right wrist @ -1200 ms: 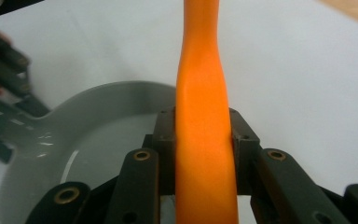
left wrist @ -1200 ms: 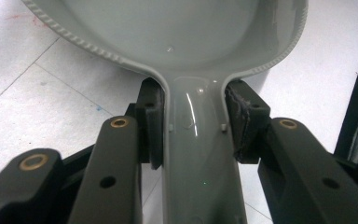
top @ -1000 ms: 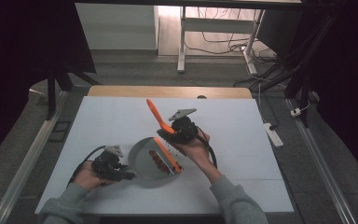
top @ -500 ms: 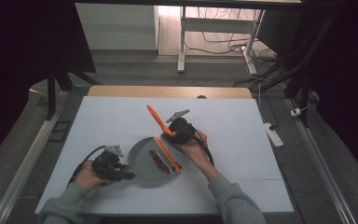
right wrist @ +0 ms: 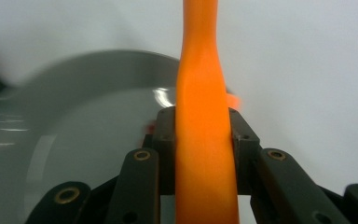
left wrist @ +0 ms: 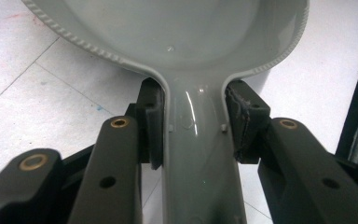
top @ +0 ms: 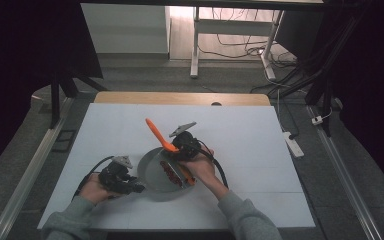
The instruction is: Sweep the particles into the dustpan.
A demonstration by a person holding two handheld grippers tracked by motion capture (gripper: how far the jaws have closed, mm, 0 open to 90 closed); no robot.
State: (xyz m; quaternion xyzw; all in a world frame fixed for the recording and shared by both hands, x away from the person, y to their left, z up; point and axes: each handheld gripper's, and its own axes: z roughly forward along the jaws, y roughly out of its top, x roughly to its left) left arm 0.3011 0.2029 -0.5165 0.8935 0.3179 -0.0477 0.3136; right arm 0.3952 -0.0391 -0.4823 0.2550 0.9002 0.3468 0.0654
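Grey plastic makes up the shallow pan [top: 156, 172] that sits on the white desk [top: 260, 150], near its front edge and a little left of the middle. Its handle runs out toward the person's left, and the left gripper [top: 130, 184] has its fingers [left wrist: 151, 123] clenched on that handle from both sides; in the left gripper view the black pads press against the narrow neck where the handle [left wrist: 200, 154] widens into the beaded rim of the pan [left wrist: 177, 32]. The left hand [top: 96, 187] rests low on the desk behind it, with a black cable looping off to the side. The right gripper [top: 176, 146] hangs over the far rim of the pan, its fingers [right wrist: 165, 140] grasping an orange spatula [top: 156, 132] by the handle. In the high view the handle slants up and away toward the far left, while the orange blade [top: 185, 174] reaches down into the pan on its right side, next to a dark reddish strip of food [top: 170, 172] lying on the grey floor. The right gripper view looks along the orange handle [right wrist: 205, 154], clamped between the two pads, with the grey pan [right wrist: 88, 121] blurred behind and to the left. The right hand [top: 202, 167] holds the gripper from the near side.
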